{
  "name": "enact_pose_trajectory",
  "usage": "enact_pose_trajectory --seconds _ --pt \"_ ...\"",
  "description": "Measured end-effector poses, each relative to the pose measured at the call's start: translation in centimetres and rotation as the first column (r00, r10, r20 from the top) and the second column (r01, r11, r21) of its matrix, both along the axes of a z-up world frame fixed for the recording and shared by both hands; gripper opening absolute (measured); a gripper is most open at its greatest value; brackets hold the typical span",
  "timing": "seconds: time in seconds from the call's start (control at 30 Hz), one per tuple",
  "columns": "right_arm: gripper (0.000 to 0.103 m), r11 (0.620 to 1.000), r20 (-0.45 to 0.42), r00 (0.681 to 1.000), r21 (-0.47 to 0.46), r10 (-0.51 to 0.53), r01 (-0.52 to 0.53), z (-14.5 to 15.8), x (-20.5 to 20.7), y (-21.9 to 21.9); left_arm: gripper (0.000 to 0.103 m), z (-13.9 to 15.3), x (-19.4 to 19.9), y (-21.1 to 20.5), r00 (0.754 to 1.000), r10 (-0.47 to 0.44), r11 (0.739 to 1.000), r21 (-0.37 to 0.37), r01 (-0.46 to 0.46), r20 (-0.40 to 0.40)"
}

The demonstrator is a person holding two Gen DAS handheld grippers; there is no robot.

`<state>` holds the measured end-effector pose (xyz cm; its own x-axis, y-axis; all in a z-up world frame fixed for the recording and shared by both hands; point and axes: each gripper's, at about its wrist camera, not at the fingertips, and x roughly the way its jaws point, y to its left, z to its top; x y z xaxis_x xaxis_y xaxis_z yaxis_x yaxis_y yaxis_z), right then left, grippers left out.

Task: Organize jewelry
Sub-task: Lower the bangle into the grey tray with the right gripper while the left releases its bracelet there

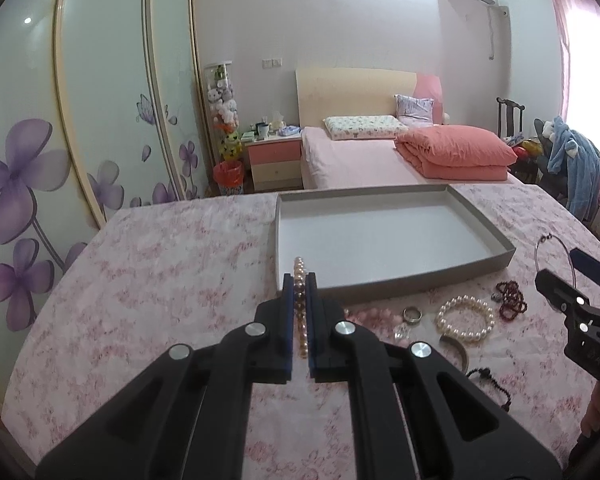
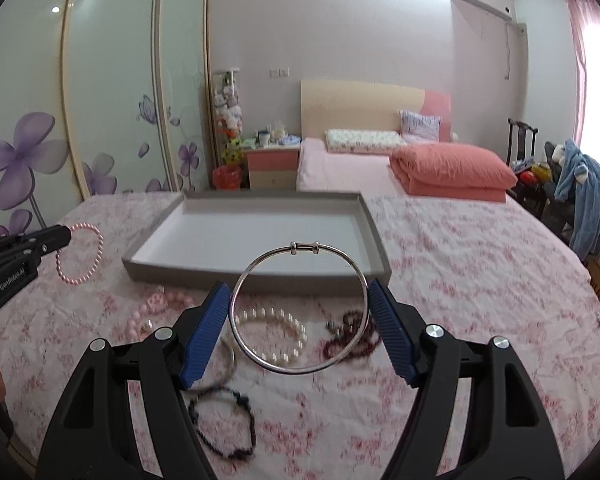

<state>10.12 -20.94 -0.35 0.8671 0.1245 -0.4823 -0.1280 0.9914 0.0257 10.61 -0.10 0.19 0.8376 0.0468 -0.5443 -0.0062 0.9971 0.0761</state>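
Here left gripper (image 1: 299, 286) jaws clamped on pink bead bracelet (image 1: 300, 304), right gripper (image 2: 300, 300) jaws clamped across silver bangle (image 2: 299, 306), both above bench beside grey tray (image 2: 260, 276); white pearl bracelet (image 2: 276, 334) lies below.

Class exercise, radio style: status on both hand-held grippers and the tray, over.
Left hand-held gripper shut on pink bead bracelet. Right hand-held gripper shut on silver bangle. Grey tray empty, path clear.

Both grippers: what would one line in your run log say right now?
left gripper: shut on pink bead bracelet | right gripper: shut on silver bangle | tray: nothing inside | both held short of tray
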Motion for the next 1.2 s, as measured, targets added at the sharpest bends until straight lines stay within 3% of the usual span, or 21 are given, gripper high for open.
enact_pose_trajectory --seconds 0.3,0.5,0.83,1.2 --pt "0.071 1.0 0.145 0.989 0.004 -0.012 0.011 2.4 3.2 0.4 0.006 2.1 3.3 -2.3 0.997 -0.021 0.999 0.031 0.019 0.074" --pt "0.071 0.999 0.171 0.985 0.02 -0.034 0.031 2.5 6.7 0.4 0.006 2.5 7.2 -3.1 0.996 -0.024 1.0 0.003 0.023 0.081" --pt "0.072 0.998 0.07 0.997 0.042 -0.038 0.036 0.0 13.5 1.0 0.006 0.7 14.5 -2.9 1.0 -0.022 0.998 -0.052 0.023 0.015" --pt "0.072 0.999 -0.113 0.994 0.032 0.001 0.003 -3.4 18.0 2.5 0.006 -2.8 19.0 -2.7 0.997 -0.037 0.996 -0.084 0.031 -0.07"
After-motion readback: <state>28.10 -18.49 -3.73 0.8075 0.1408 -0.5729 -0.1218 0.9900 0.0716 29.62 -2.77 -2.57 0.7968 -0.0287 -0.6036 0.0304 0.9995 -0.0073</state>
